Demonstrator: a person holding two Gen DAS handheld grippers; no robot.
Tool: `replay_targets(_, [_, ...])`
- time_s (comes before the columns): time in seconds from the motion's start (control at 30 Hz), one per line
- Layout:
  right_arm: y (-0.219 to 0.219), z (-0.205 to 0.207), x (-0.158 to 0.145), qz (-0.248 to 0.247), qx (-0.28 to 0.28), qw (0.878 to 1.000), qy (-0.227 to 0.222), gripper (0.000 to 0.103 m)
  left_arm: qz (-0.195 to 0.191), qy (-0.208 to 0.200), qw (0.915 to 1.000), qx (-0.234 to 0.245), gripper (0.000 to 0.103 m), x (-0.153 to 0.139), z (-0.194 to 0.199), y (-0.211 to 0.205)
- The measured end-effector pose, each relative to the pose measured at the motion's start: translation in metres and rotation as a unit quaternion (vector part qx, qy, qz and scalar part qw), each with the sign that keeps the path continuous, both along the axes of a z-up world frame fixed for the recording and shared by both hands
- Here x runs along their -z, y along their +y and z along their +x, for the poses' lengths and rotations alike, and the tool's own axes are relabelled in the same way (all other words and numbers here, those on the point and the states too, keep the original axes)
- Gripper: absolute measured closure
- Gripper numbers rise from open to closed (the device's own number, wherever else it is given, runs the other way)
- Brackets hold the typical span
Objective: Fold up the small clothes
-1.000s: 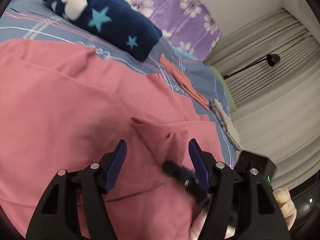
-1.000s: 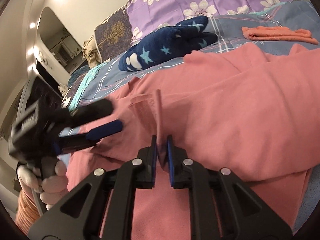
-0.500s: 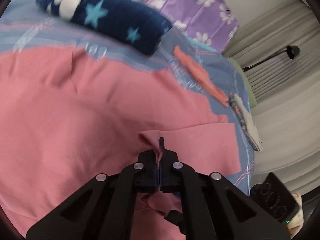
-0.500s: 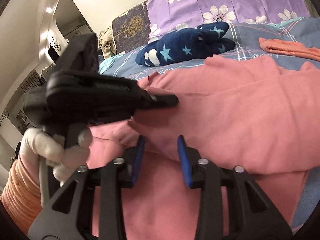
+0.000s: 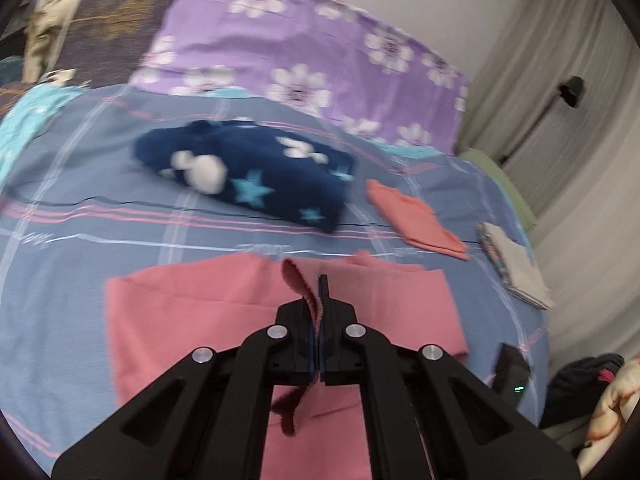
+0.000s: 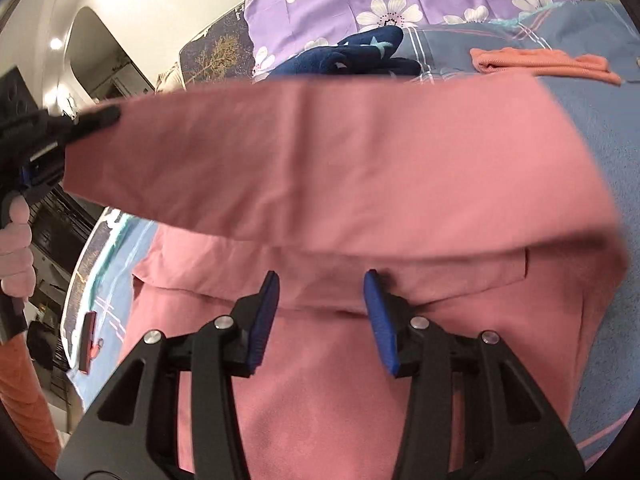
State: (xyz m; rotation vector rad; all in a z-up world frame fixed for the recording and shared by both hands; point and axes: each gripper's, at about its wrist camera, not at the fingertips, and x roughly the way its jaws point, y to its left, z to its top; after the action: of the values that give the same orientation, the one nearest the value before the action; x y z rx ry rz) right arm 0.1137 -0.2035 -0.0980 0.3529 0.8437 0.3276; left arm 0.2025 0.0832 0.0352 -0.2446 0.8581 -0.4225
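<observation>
A pink garment [image 5: 180,320] lies on the blue checked bedsheet [image 5: 80,220]. My left gripper [image 5: 319,292] is shut on a frilled edge of it and holds that part up above the bed. In the right wrist view the lifted pink garment [image 6: 320,160] stretches as a wide band from the left gripper [image 6: 100,116], which a gloved hand [image 6: 16,240] holds. My right gripper [image 6: 320,300] hovers low over the rest of the garment. Its jaws are opening, and its blue pads press on nothing.
A navy fleece with stars [image 5: 248,176] lies further up the bed, before a purple flowered pillow [image 5: 300,48]. A folded orange cloth [image 5: 416,220] and a folded grey-white cloth [image 5: 516,264] sit to the right. A black device [image 5: 512,376] rests near the bed's edge, curtains beyond.
My left gripper shut on the pink edge and rose, drawing the cloth up into a band. My right gripper let go of the fold it pinched and opened.
</observation>
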Motion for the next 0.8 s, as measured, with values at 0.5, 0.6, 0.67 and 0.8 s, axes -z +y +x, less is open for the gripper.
replay_targets(0.5, [0.005, 0.002, 0.001, -0.009, -0.008, 1.000, -0.002, 0.051, 0.098, 0.071, 0.9866, -0.110, 0.101, 0.094, 0.014, 0.078])
replay_targets(0.6, [0.007, 0.002, 0.000, -0.012, -0.010, 1.000, -0.002, 0.050, 0.092, 0.057, 0.9894, -0.097, 0.077, 0.090, 0.008, 0.072])
replay_targets(0.67, [0.007, 0.001, 0.000, -0.014, -0.010, 1.000, -0.003, 0.049, 0.105, 0.062, 0.9886, -0.088, 0.062, 0.097, 0.007, 0.063])
replay_targets(0.8, [0.010, 0.000, -0.001, -0.024, -0.009, 1.000, -0.006, 0.049, 0.143, 0.080, 0.9836, -0.076, 0.083, 0.122, 0.004, 0.047])
